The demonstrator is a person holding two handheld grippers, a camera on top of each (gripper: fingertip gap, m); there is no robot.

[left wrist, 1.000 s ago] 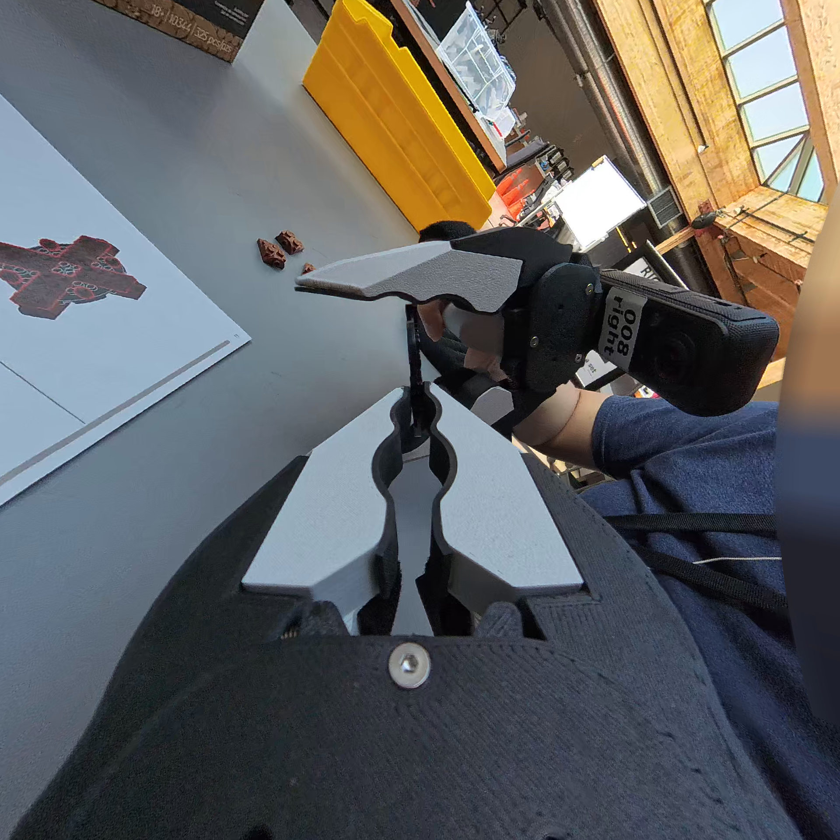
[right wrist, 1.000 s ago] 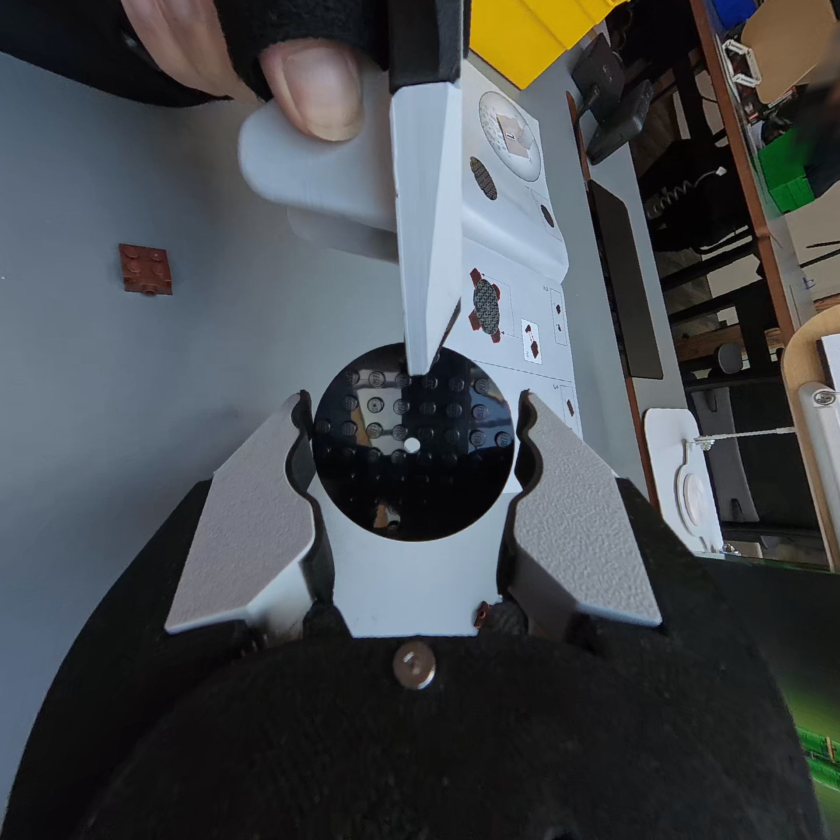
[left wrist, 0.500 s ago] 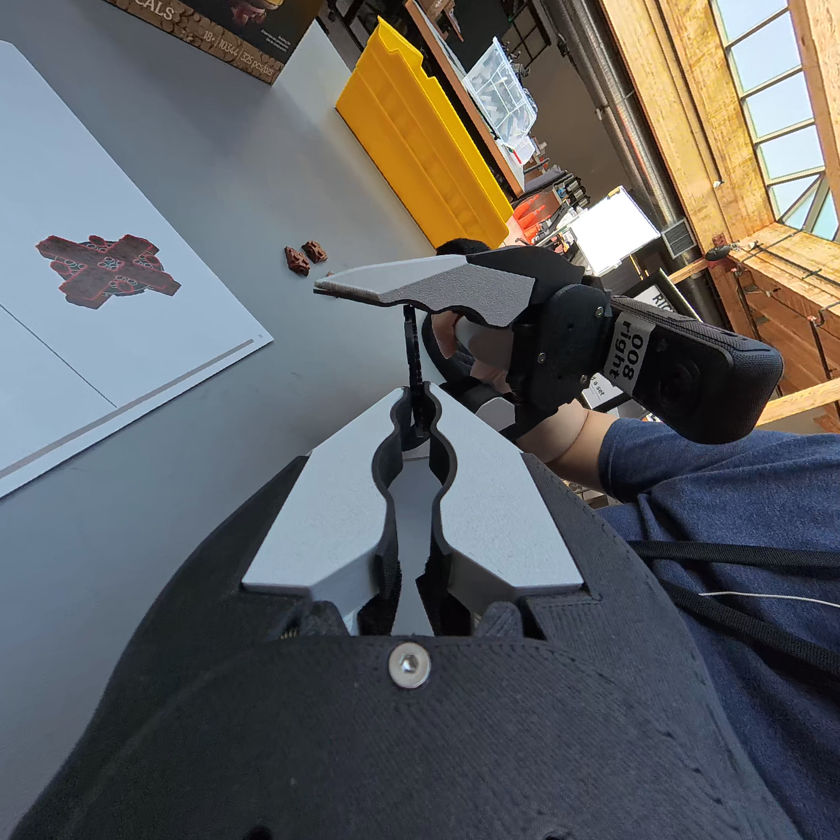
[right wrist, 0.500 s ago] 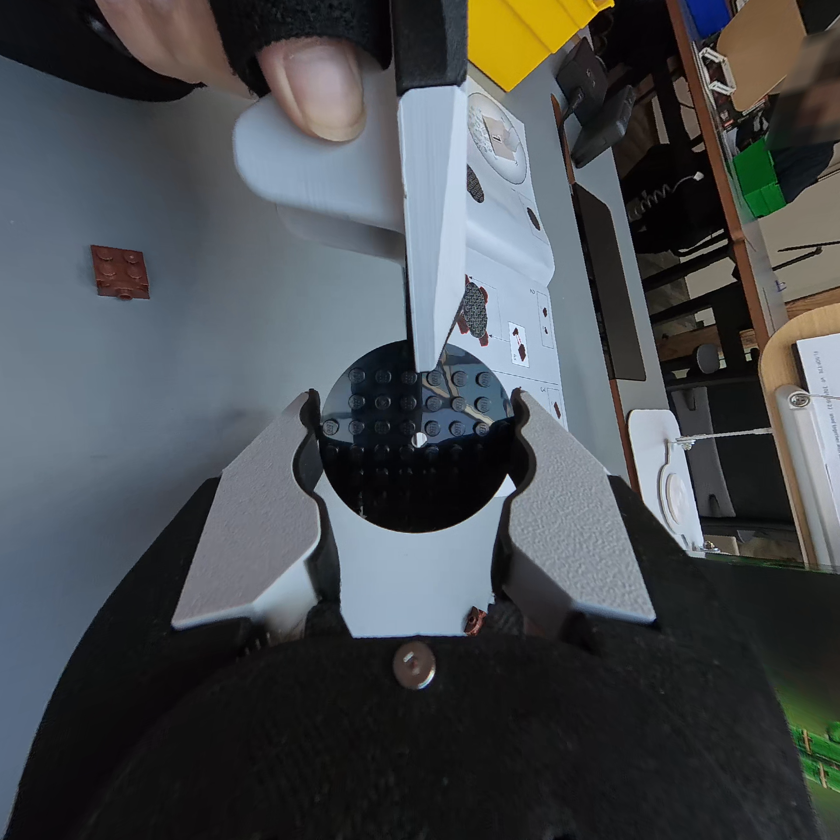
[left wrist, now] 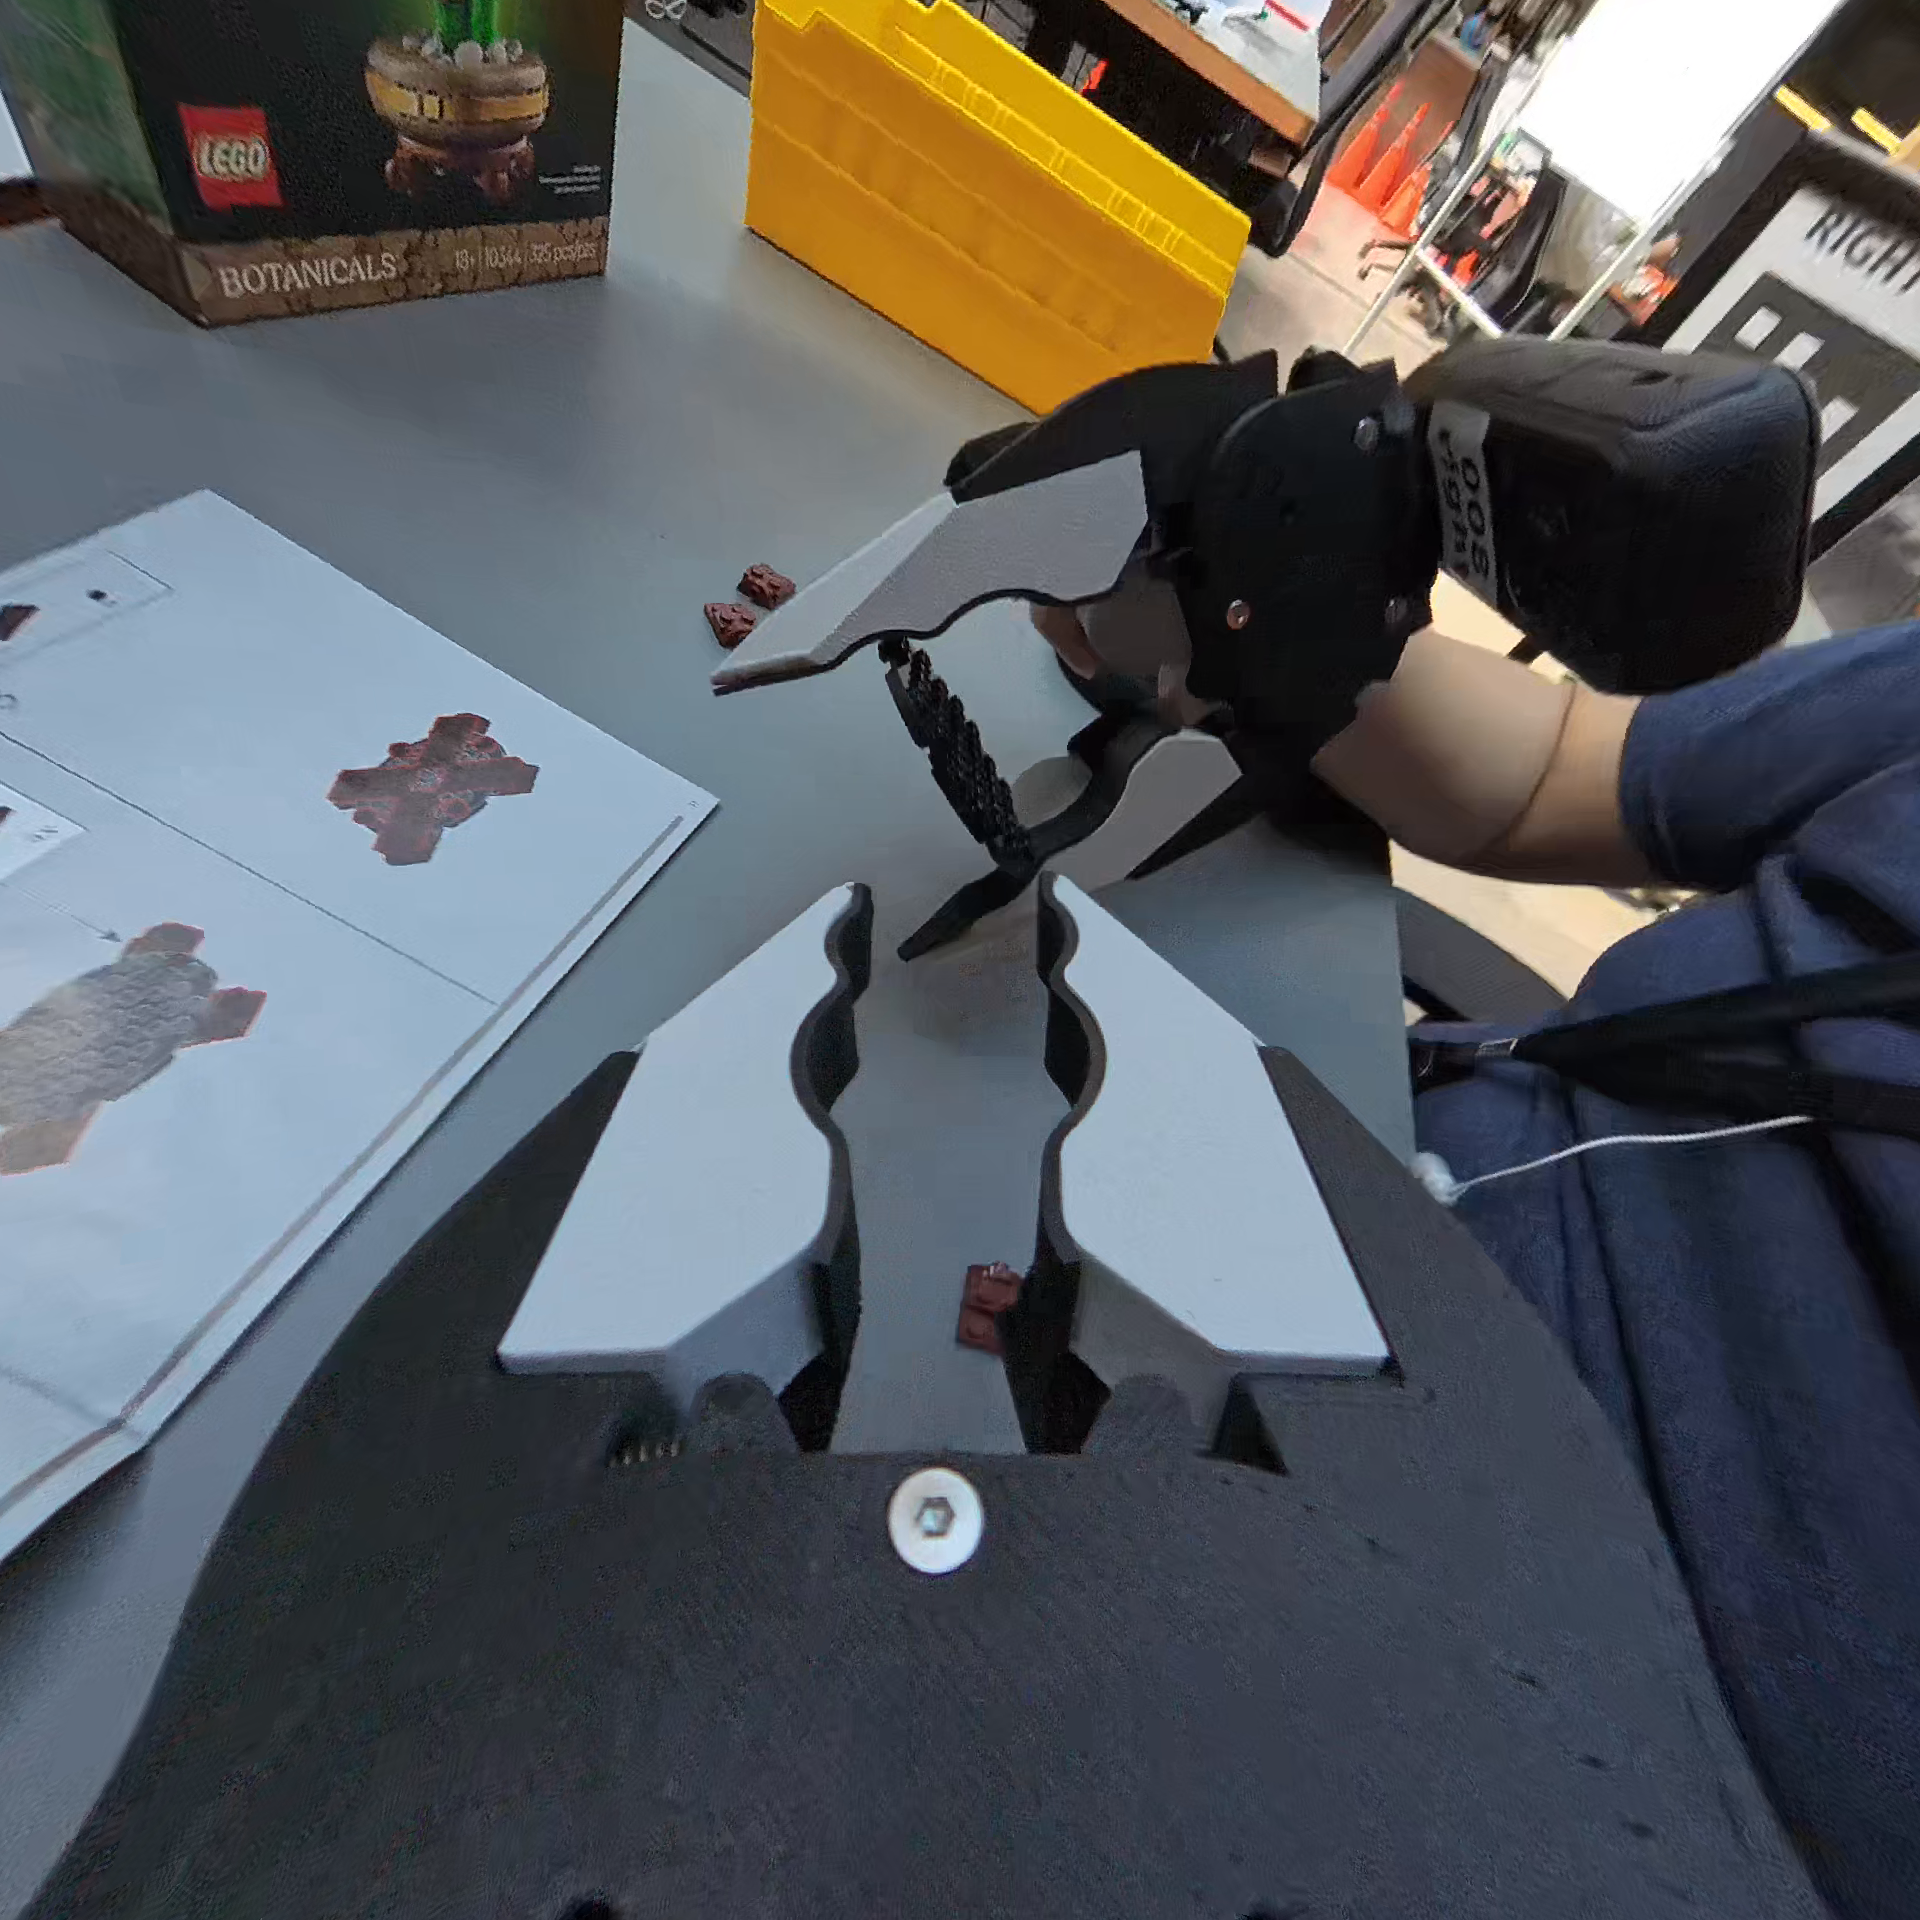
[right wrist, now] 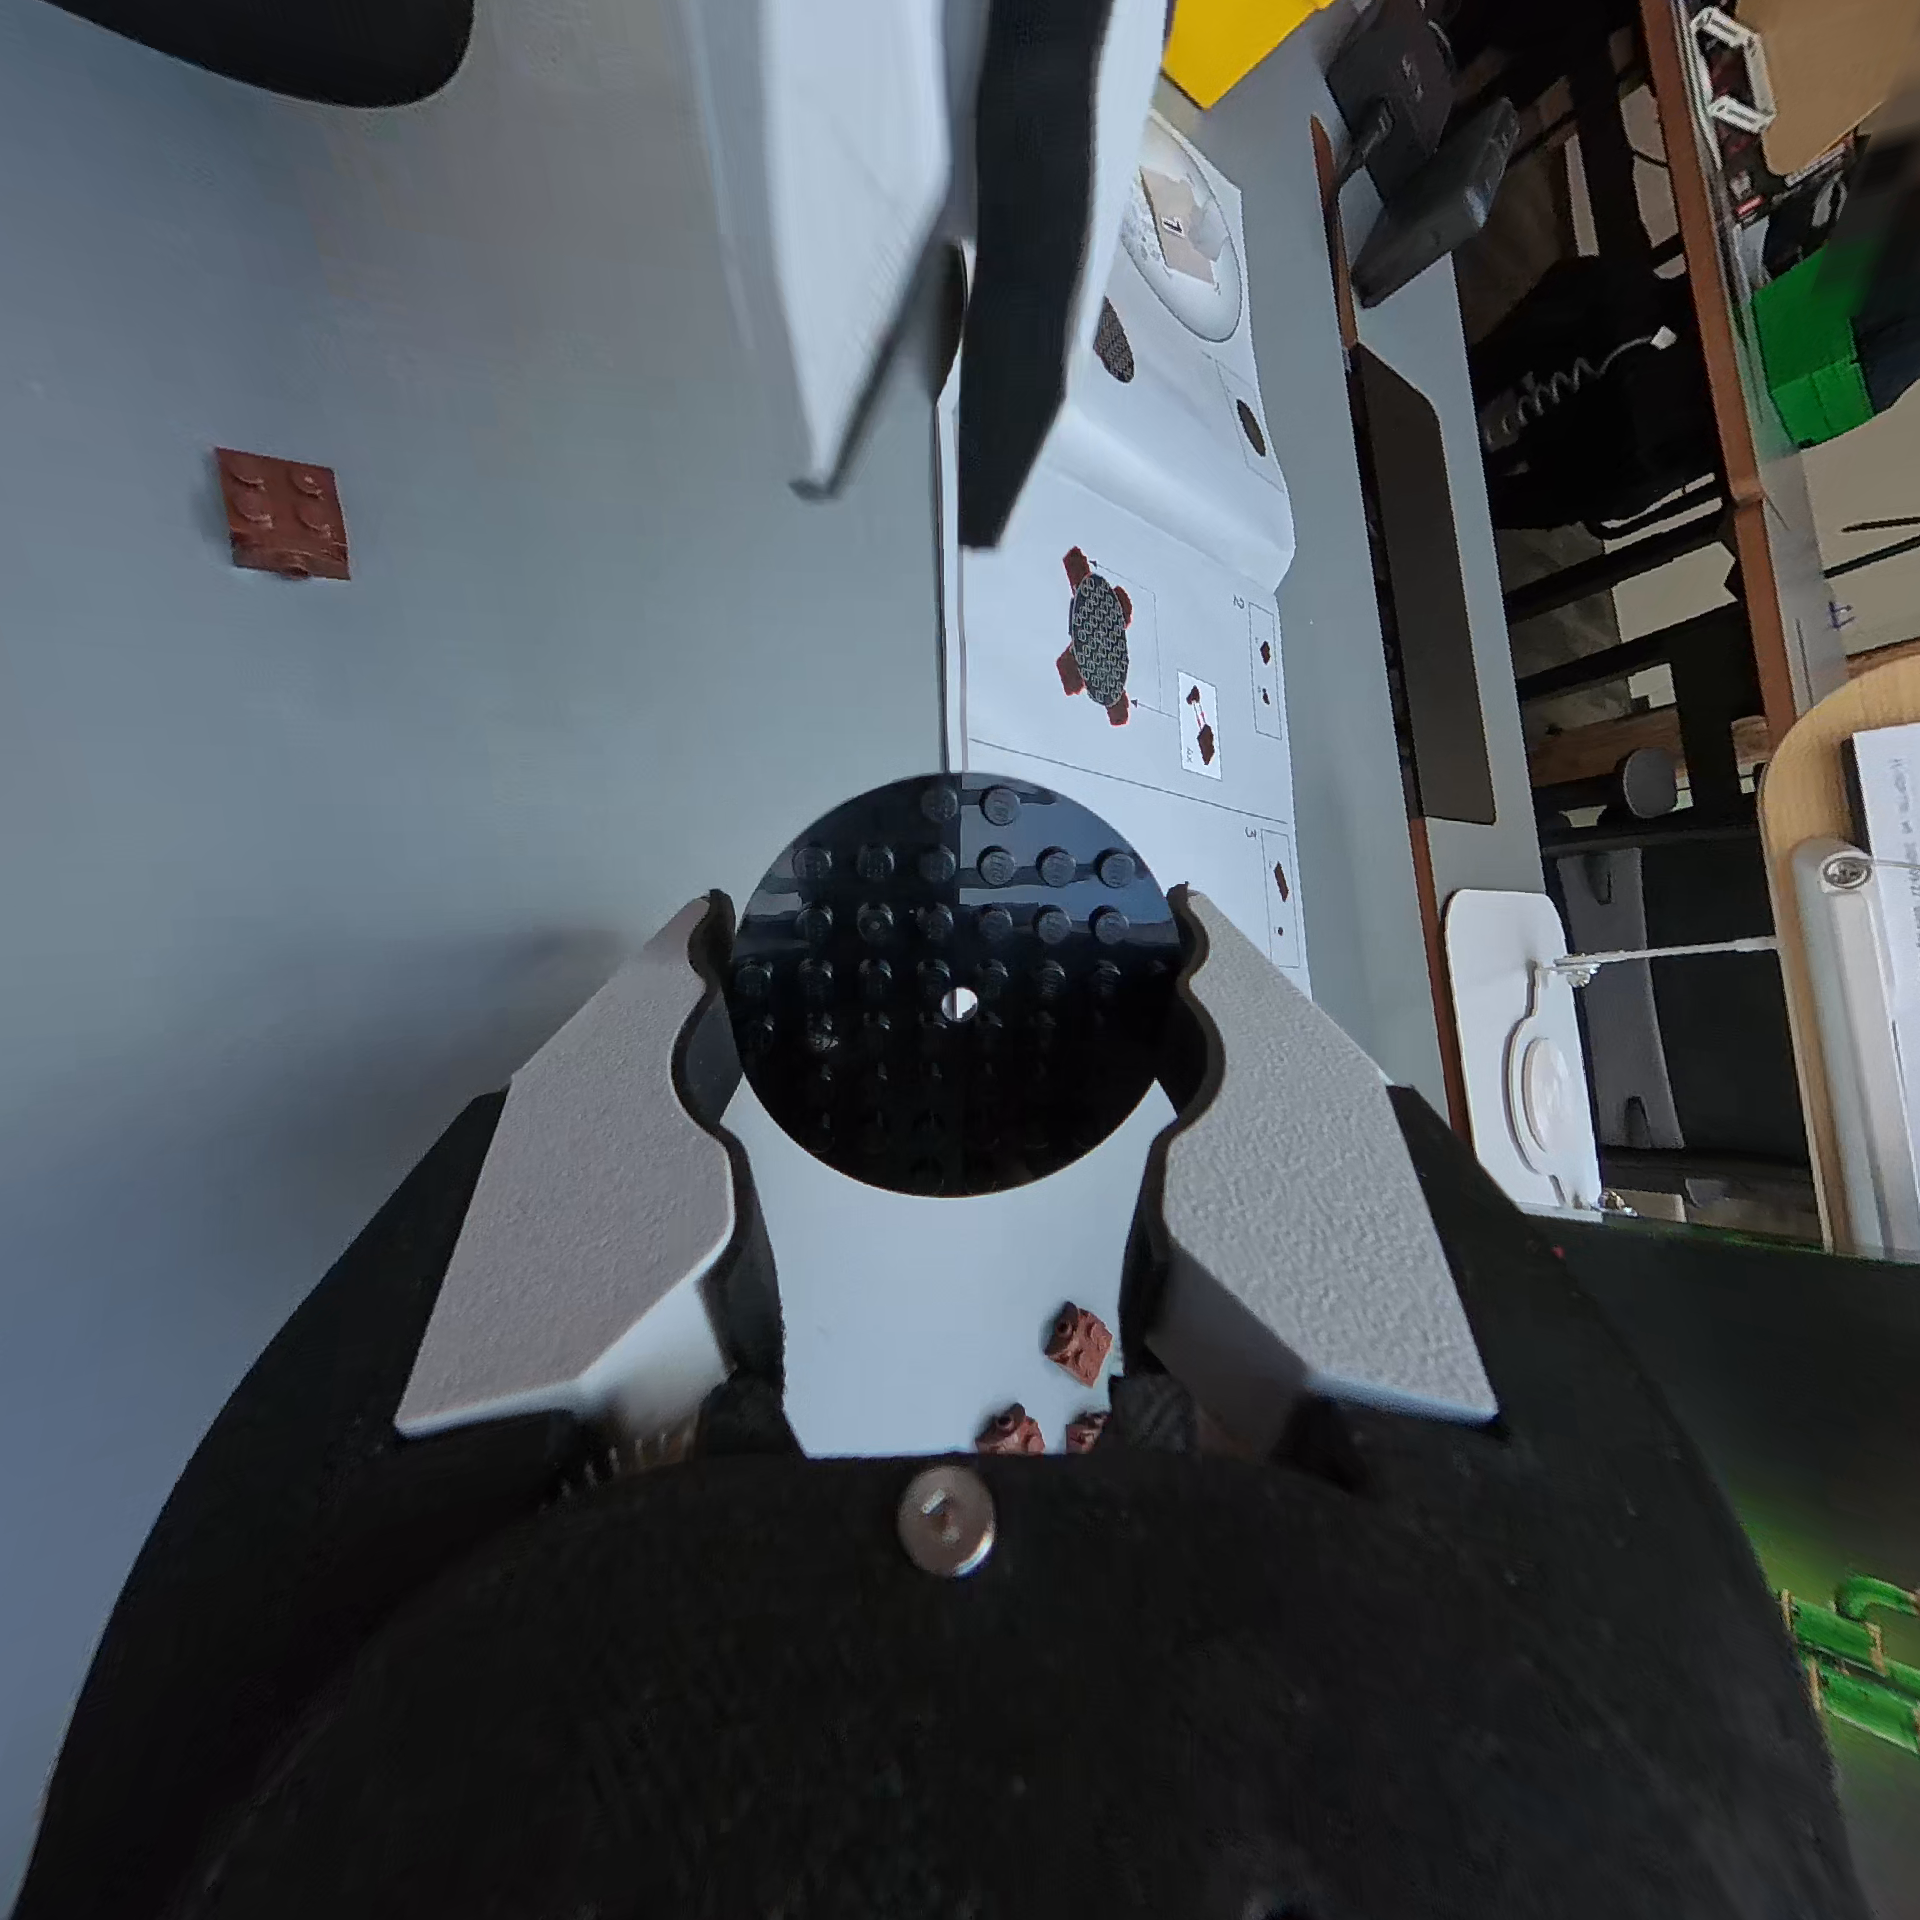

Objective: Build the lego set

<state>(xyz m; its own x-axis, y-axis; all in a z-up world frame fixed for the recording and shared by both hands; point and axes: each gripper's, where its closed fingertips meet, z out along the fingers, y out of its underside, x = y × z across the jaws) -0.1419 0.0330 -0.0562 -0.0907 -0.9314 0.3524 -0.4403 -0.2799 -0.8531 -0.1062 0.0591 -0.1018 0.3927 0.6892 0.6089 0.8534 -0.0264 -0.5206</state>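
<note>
A black round studded plate is clamped by its edges between the fingers of my right gripper, held above the grey table. In the left wrist view the plate stands tilted on edge in the right gripper. My left gripper is open and empty, just short of the plate. It shows blurred at the top of the right wrist view. A small brown plate lies on the table under the left fingers. Another brown square plate lies to the left.
The open instruction booklet lies on the left of the table. The set's box and a yellow bin stand at the back. Two small brown pieces lie near the booklet. A blue-sleeved arm is on the right. The tips of one gripper are about 6 cm away from the tips of the other.
My left gripper has let go of the black plate, opened and drawn back from it. My right gripper keeps hold of the plate and has tilted it.
</note>
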